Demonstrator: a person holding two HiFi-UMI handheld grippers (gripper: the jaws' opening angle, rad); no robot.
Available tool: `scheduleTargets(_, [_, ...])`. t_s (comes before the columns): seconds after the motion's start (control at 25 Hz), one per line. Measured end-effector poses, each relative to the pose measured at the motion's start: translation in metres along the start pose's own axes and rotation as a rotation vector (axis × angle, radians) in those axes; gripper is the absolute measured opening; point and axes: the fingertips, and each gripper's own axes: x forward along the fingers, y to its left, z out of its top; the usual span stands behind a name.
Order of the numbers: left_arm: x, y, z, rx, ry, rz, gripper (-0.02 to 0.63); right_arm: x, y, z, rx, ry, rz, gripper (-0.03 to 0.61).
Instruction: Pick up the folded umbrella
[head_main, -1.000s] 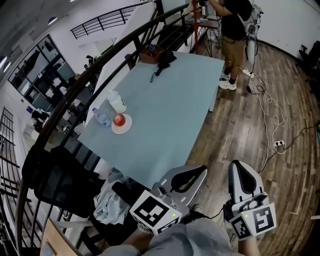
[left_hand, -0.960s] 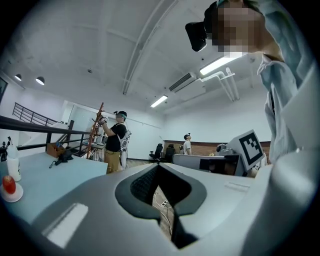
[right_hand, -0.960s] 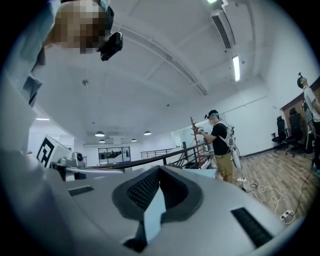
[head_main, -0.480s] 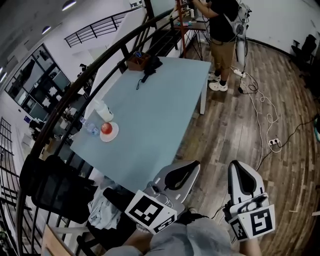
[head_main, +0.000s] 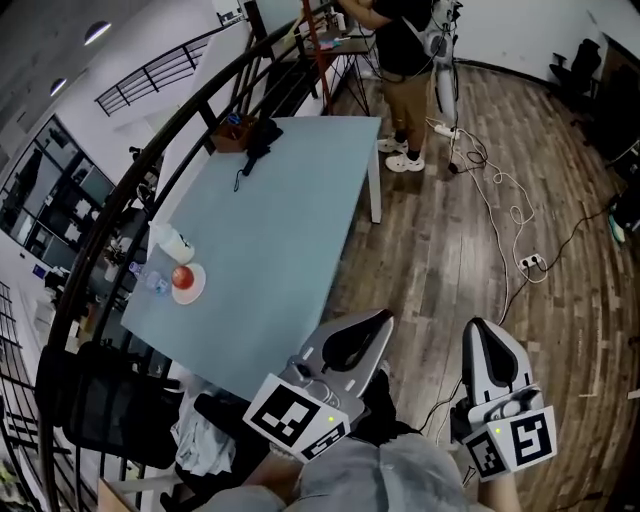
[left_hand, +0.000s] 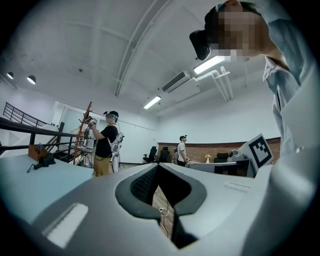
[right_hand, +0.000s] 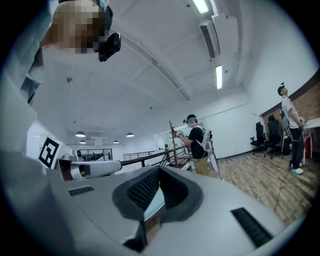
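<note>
The folded black umbrella lies at the far end of the light blue table, its strap trailing toward me. In the left gripper view the umbrella shows small at the far left. My left gripper is held level by the table's near right corner, shut with nothing in it. My right gripper hangs over the wooden floor to the right, also shut and empty. Both are far from the umbrella. The left gripper and the right gripper each show pads meeting at the tips.
A brown basket stands beside the umbrella. An apple on a plate, a white jug and a water bottle sit at the table's left edge. A person stands beyond the table. Cables cross the floor; a railing runs left.
Both grippers have travelled level alongside the table's right side. In the head view the table and umbrella have slid left. Both jaws stayed shut.
</note>
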Motion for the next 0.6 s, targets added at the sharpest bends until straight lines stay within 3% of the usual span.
scheduleTargets(0.24, [0.044,0.017,-0.001,0.003,0.003,-0.043,0.005,0.022,-0.035,-0.002,0.009,0.003,-0.058,0.000])
scheduleTargets(0.6, [0.141,0.077,0.005,-0.001,-0.003,-0.101,0.005,0.110,-0.095,0.013,-0.023,0.008,-0.080,0.000])
